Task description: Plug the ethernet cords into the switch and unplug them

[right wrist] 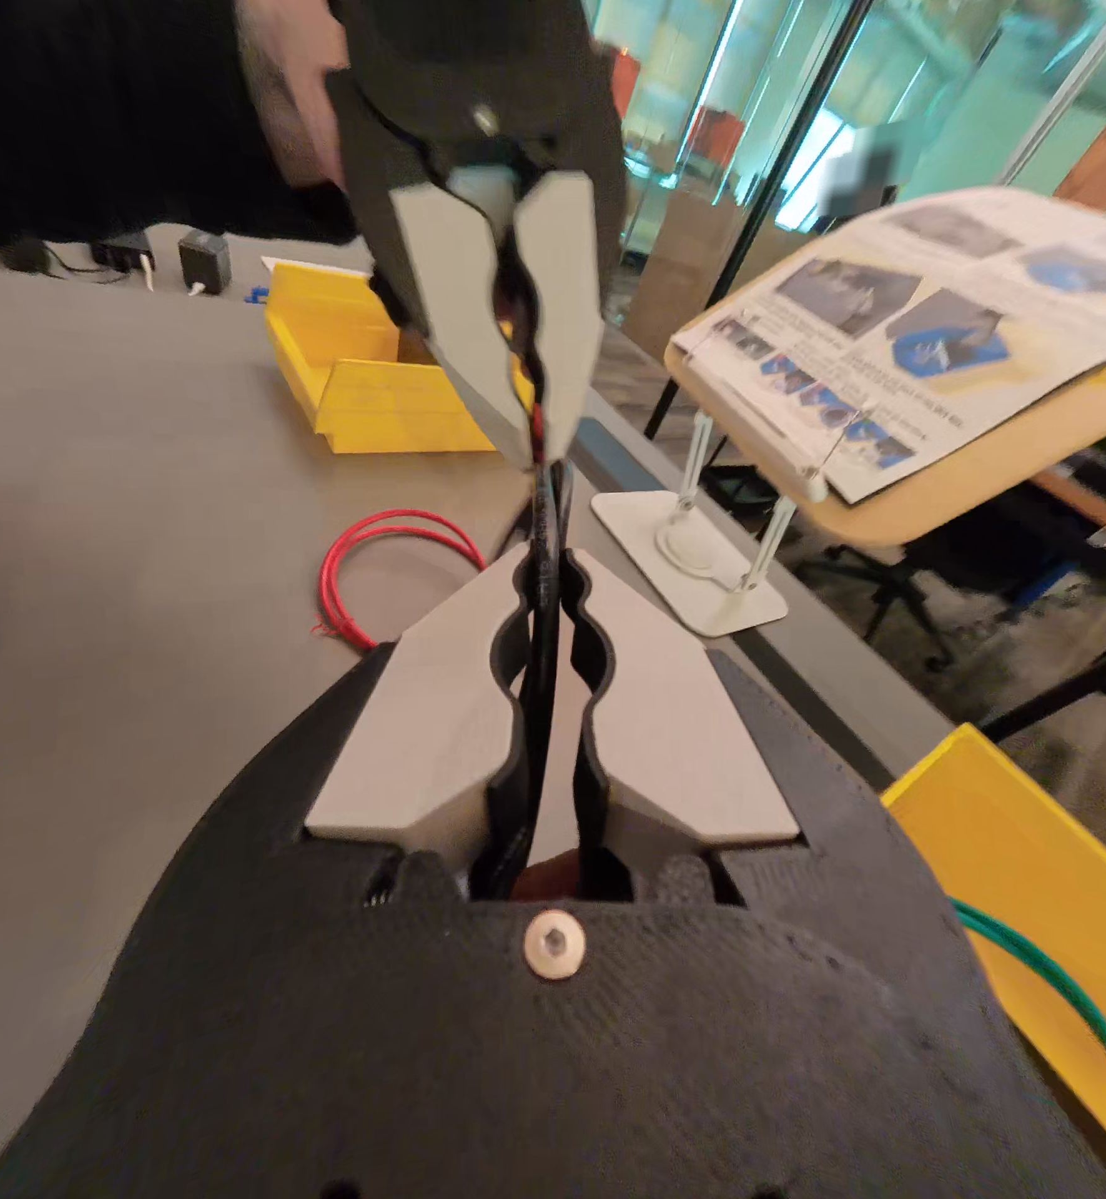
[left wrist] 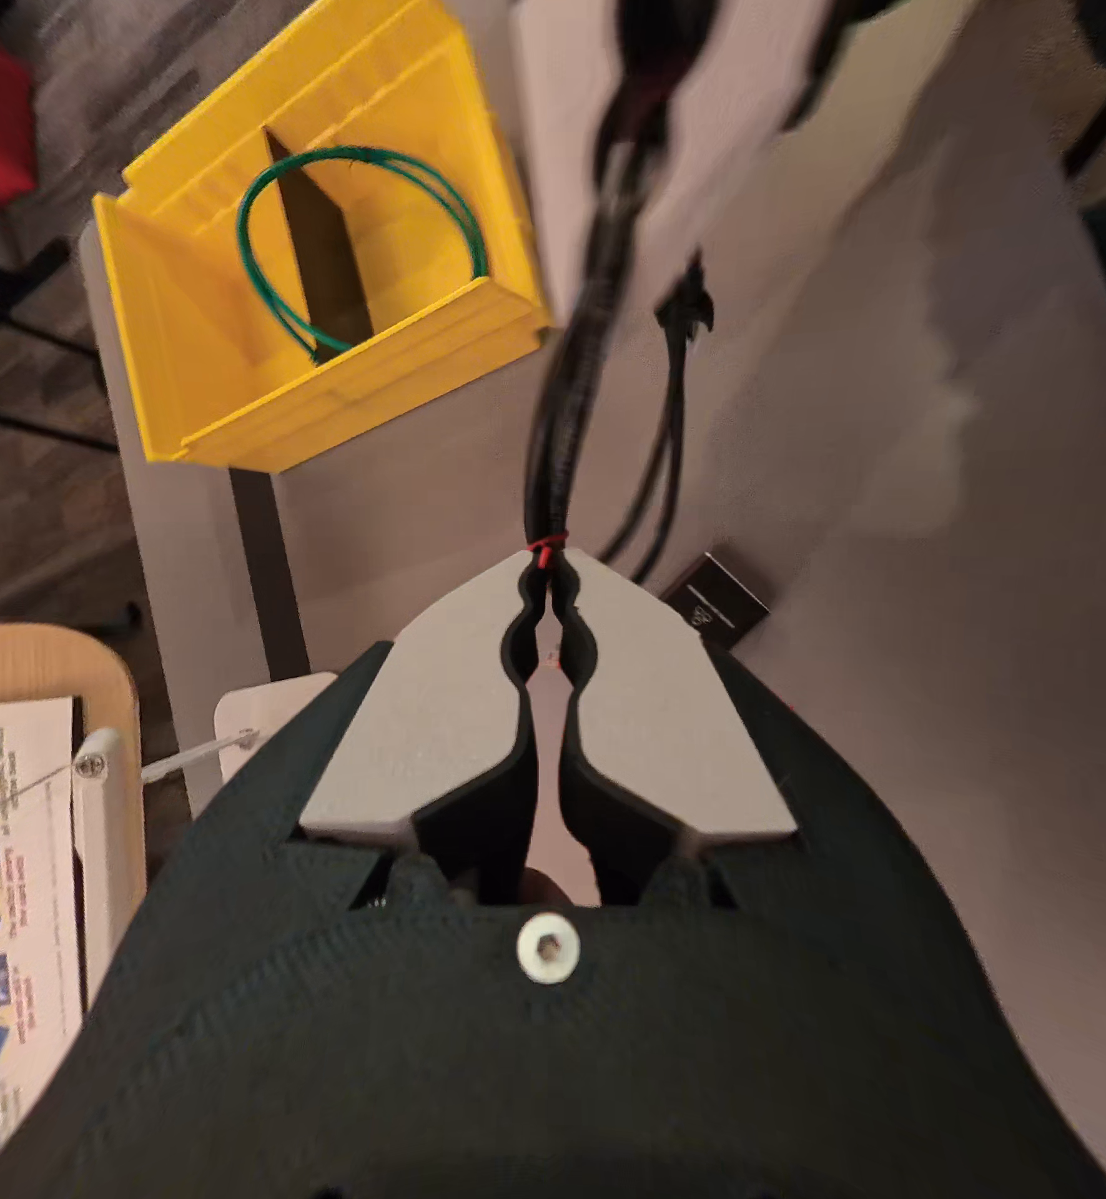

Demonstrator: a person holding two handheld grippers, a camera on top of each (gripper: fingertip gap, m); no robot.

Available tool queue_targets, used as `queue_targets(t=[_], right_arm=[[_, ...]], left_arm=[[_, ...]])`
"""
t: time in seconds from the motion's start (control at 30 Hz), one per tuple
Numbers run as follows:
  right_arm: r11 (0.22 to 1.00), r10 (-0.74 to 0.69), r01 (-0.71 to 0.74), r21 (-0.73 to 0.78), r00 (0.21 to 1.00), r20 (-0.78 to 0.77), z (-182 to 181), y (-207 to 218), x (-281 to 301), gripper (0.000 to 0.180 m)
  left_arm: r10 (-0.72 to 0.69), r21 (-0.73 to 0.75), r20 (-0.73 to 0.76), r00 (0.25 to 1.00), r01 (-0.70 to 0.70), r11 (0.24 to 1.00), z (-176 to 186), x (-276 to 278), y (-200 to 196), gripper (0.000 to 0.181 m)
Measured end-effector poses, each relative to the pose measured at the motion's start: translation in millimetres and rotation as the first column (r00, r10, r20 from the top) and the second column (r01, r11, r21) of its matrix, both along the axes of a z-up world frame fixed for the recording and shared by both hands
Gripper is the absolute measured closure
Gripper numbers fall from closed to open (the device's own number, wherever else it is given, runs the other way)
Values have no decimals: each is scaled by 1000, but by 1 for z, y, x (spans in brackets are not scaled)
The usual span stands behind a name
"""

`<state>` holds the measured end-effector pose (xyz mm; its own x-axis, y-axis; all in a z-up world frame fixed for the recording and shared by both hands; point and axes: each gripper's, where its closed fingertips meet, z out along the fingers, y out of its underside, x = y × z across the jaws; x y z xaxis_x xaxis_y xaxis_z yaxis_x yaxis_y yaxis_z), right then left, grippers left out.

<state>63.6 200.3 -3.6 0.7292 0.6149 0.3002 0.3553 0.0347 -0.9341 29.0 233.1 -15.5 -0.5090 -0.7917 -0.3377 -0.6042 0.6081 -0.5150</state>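
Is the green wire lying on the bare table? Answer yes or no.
No, the green wire is coiled inside the yellow bin, looped around its divider.

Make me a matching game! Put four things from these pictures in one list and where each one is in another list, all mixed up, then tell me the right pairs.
Things:
1. green wire
2. red wire
3. black cords
4. printed page

Places:
A. loose on the grey table
B. on the tilted stand
C. in the yellow bin
D. clamped by the left gripper and the right gripper

Pairs: 1-C, 2-A, 3-D, 4-B
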Motion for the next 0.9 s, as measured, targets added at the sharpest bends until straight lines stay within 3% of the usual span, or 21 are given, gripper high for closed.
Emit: queue_targets(t=[0.23,0.4,0.5,0.63,0.67,0.83,0.9], right_arm=[[952,-158,101,291,971,180,9,-4,-18,175],[841,-324,-1,542,800,505,-10,0,-29,174],[831,-347,-53,554,730,589,-26,7,-34,172],[843,-350,-98,529,647,677,-52,25,-28,167],[840,-366,-99,533,622,692,-57,30,-25,168],[920,-295,-23,390,615,731,-87,50,-14,172],[950,-260,52,308,677,688,-95,58,-5,180]], left_arm=[[172,-110,118,978,-160,981,11,25,12,179],[213,-245,182,960,-166,955,24,30,10,180],[224,-291,199,954,-161,943,25,31,6,180],[245,-459,284,927,-93,884,48,34,-4,180],[261,-433,269,927,-126,893,42,35,-1,180],[91,-432,325,941,62,900,40,32,-40,179],[52,-466,325,944,112,878,40,29,-57,179]])
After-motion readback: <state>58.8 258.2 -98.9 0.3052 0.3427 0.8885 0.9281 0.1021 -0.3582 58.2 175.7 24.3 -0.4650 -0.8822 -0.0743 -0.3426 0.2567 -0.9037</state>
